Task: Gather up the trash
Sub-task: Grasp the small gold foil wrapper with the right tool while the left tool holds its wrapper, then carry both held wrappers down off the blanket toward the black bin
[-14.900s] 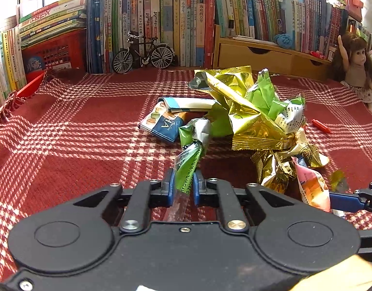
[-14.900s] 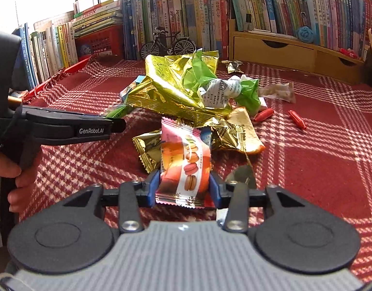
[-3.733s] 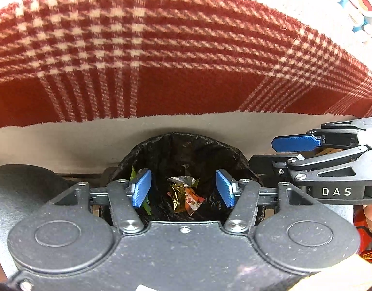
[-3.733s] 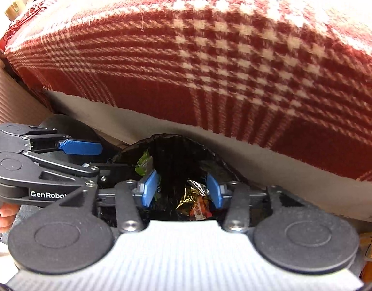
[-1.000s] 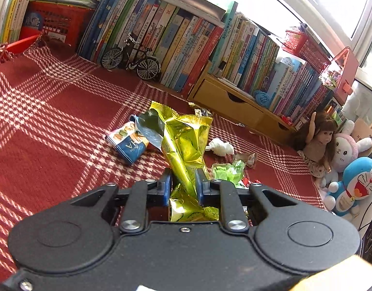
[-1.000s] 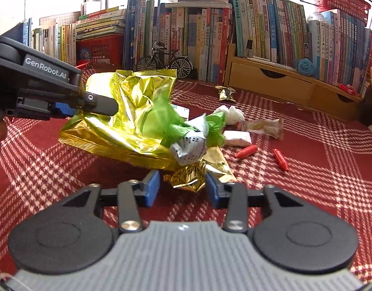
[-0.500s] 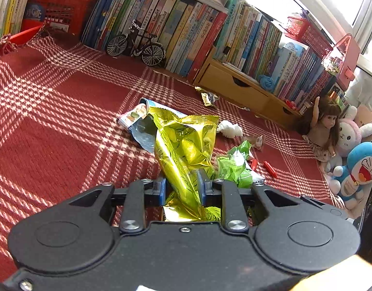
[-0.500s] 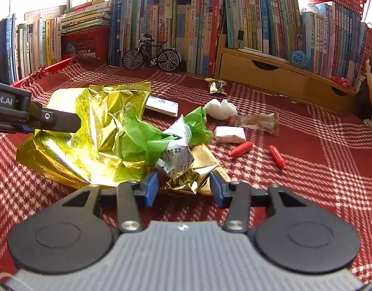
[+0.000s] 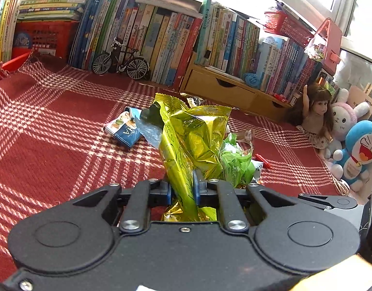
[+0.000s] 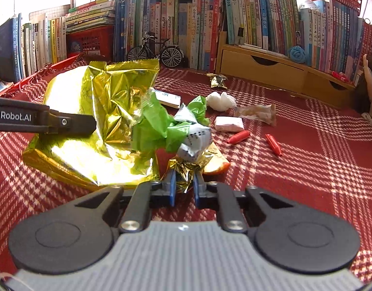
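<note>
Lying scattered across the red plaid surface [image 10: 307, 169], much of the trash was not yet collected: a white tissue wad [image 10: 221, 100], a brown wrapper [image 10: 256, 114], a small white packet [image 10: 228, 124], two red scraps [image 10: 238, 137], a tiny gold wrapper [image 10: 217, 80] near the books, and a blue snack packet [image 9: 124, 131]. No bin was visible in either view.

Two pieces were gripped. The left gripper [image 9: 182, 189] had its jaws pressed tight on a fold of the large gold-green foil bag [image 9: 193, 133], which stood up from the pinch and looked partly lifted. The right gripper [image 10: 183, 186] had just been closing its jaws and now pinched a small crumpled gold wrapper [image 10: 186, 169] at the near edge of the pile; that wrapper lay under a crumpled green and white wrapper [image 10: 176, 128], just beside the big bag.

Both grabs seemed ready to carry away, with most of the litter left for later trips.
</note>
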